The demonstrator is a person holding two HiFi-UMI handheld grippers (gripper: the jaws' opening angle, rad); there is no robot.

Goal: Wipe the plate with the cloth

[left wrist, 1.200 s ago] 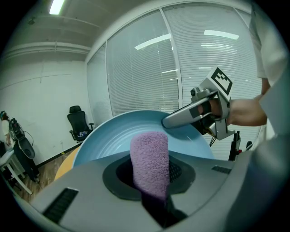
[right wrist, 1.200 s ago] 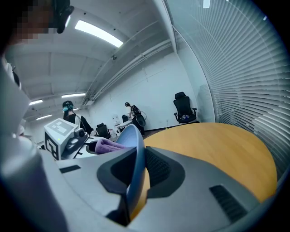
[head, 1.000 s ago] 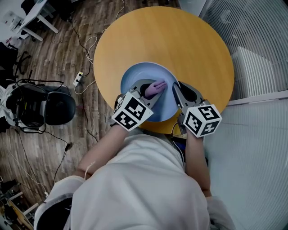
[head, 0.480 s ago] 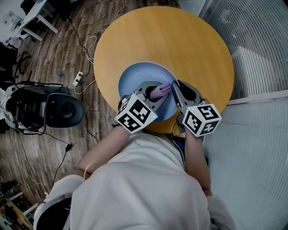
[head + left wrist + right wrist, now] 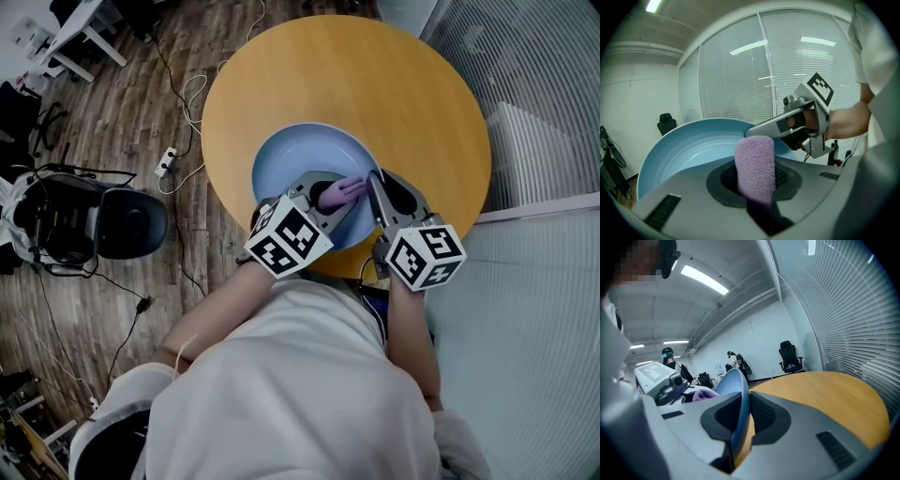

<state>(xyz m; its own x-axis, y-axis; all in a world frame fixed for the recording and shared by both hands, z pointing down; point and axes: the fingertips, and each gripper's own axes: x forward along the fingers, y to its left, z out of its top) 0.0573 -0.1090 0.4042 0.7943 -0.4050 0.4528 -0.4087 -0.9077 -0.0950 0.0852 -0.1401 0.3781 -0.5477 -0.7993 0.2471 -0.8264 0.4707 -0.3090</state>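
On table point(image 5: 412, 103) | left claw point(image 5: 325, 196): clenches cloth point(image 5: 343, 190), lengthwise toward right claw point(image 5: 374, 180) | right claw: grips plate point(image 5: 291, 159) rim

Round wooden table point(image 5: 394, 94), one light-blue plate point(image 5: 291, 159) on it near the person-side edge; plate looks tipped up, probably touching the top only partly.

cloth point(image 5: 755, 164) lower end buried between left gripper point(image 5: 326, 199) fingers point(image 5: 684, 197), plate point(image 5: 281, 164) near rim covered

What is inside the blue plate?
Only the purple cloth, gripped by the left tongs. The plate surface beneath them is hidden.
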